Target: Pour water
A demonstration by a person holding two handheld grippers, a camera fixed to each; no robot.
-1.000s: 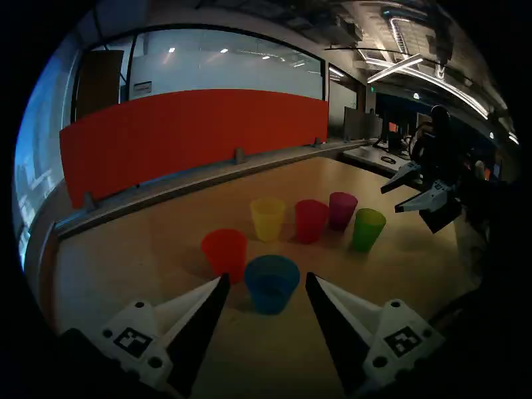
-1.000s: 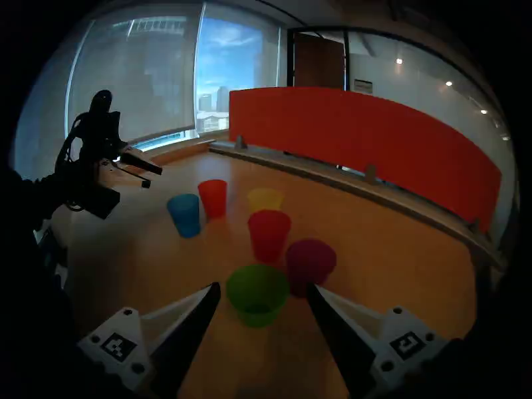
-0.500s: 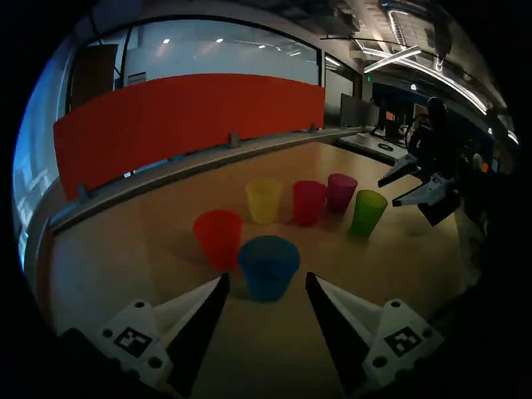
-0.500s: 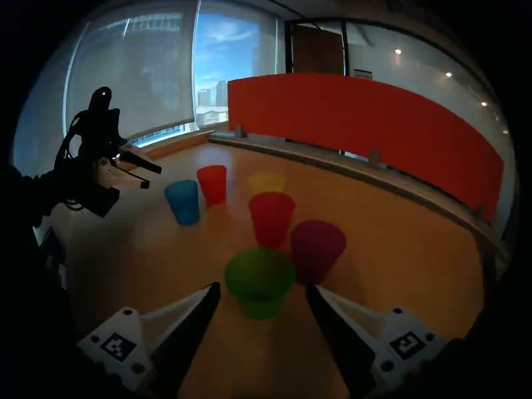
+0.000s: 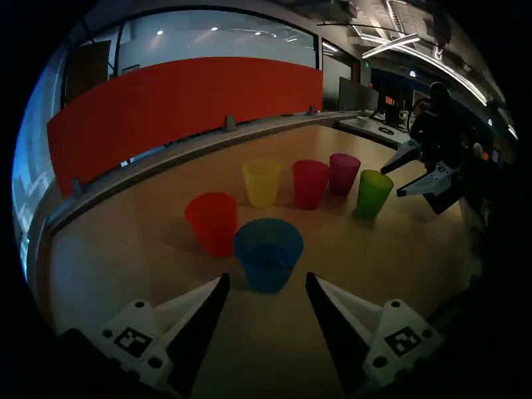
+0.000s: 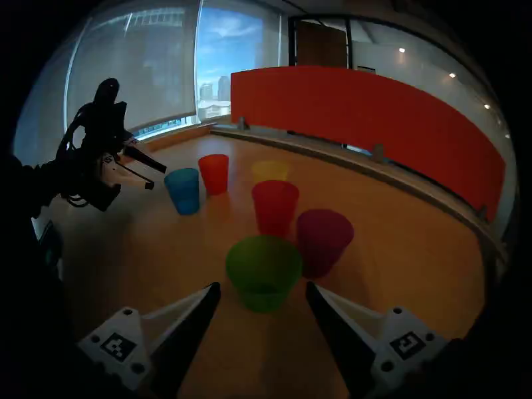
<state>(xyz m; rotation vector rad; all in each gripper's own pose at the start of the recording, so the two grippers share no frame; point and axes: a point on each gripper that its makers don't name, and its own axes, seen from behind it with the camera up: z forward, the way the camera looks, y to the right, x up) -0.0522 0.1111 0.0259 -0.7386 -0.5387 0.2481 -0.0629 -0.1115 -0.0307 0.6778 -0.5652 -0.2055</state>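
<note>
Six plastic cups stand on a wooden table. In the left gripper view a blue cup [image 5: 268, 254] stands just ahead of my open left gripper [image 5: 266, 292], with nothing between the fingers. Behind it are an orange cup [image 5: 212, 223], a yellow cup [image 5: 261, 181], a red cup [image 5: 310, 183], a magenta cup [image 5: 344, 173] and a green cup [image 5: 372, 193]. In the right gripper view the green cup [image 6: 263, 271] stands just beyond my open right gripper [image 6: 263, 294]. The magenta cup [image 6: 323, 241], red cup [image 6: 274, 206], yellow cup [image 6: 270, 170], orange cup [image 6: 213, 173] and blue cup [image 6: 183, 190] lie farther off.
An orange divider panel [image 5: 179, 106] runs along the table's far edge on a grey rail. The right gripper [image 5: 420, 176] appears at the right of the left gripper view; the left gripper [image 6: 136, 166] appears at the left of the right gripper view, with windows [image 6: 133, 80] behind.
Both grippers have moved a little closer to their nearest cups: the blue cup and the green cup look larger. Both stay open.
</note>
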